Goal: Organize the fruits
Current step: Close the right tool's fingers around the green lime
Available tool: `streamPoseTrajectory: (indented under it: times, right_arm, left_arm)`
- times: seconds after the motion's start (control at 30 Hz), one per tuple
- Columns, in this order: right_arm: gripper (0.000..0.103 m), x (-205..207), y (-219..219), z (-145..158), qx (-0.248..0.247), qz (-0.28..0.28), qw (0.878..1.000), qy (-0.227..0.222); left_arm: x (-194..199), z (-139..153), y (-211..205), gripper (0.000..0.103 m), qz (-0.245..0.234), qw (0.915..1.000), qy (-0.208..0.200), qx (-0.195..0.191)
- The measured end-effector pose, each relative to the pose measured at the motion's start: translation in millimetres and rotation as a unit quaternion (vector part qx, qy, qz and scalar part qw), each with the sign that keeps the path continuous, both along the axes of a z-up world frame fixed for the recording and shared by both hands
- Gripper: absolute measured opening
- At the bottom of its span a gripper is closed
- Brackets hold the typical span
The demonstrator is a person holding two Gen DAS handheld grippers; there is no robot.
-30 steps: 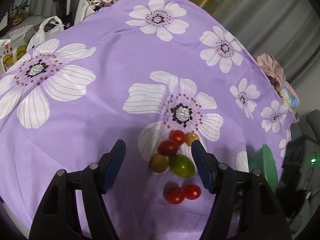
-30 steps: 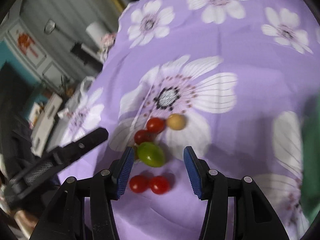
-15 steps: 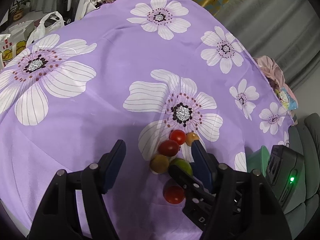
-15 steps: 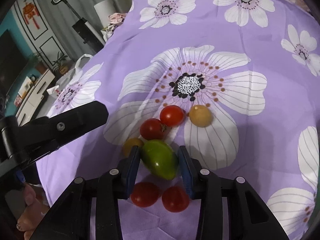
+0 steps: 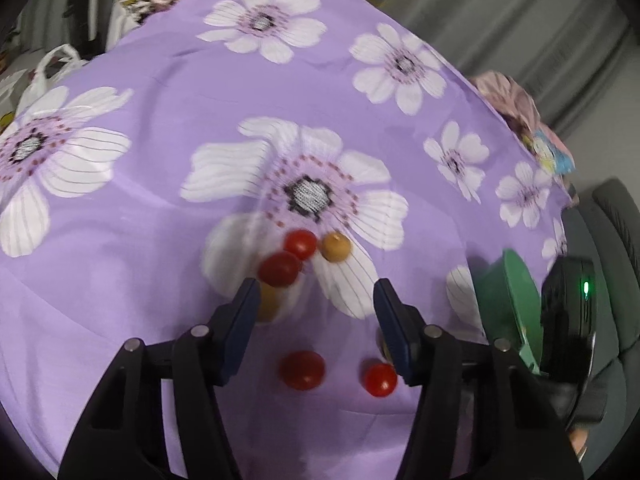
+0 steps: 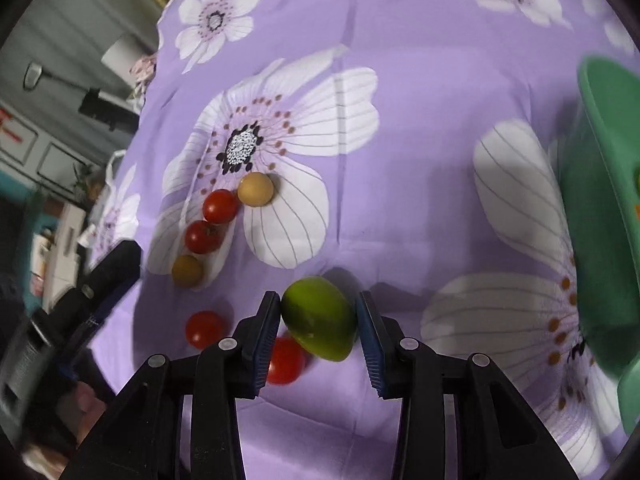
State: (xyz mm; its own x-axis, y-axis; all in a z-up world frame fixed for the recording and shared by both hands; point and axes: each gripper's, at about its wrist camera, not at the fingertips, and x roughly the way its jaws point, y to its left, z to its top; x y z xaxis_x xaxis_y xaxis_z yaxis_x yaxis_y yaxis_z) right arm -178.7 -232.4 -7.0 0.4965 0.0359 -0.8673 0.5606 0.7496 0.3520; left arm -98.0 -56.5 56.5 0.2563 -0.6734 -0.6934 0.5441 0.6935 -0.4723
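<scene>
My right gripper point(image 6: 318, 304) is shut on a green tomato point(image 6: 320, 320) and holds it just above the purple flowered cloth point(image 6: 400, 80). A green bowl point(image 6: 600, 200) stands to its right. Red tomatoes point(image 6: 219, 205) and yellow ones point(image 6: 256, 189) lie on the cloth to the left, and two more red ones point(image 6: 205, 329) lie near the fingers. My left gripper point(image 5: 316, 296) hovers over the same cluster with its jaws closing and nothing pressed between the pads. A red tomato point(image 5: 302, 370) lies on the cloth below it, and a yellow one point(image 5: 272, 304) is half hidden by the left finger.
In the left wrist view the green bowl point(image 5: 508, 304) is at the right, with the black body of the right tool point(image 5: 568, 320) beside it. A grey sofa point(image 5: 612, 240) lies past the cloth's right edge. Bags and furniture crowd the far left.
The right gripper closed on the green tomato, lifted it off the cloth and carried it right, toward the bowl. The left gripper's jaws narrowed and it shifted nearer the tomatoes.
</scene>
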Motion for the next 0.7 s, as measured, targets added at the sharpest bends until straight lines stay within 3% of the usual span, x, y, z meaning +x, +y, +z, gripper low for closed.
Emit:
streamPoseTrajectory:
  times: [0.27, 0.7]
  right_arm:
    - [0.040, -5, -2, 5, 0.005, -0.008, 1.000, -0.010]
    - [0.040, -11, -16, 14, 0.016, -0.025, 0.999, -0.041]
  left_arm:
    - [-22, -12, -29, 0.049, -0.074, 0.9972, 0.015, 0.002]
    - [-47, -24, -67, 0.047, -0.160, 0.9866, 0.034, -0.003]
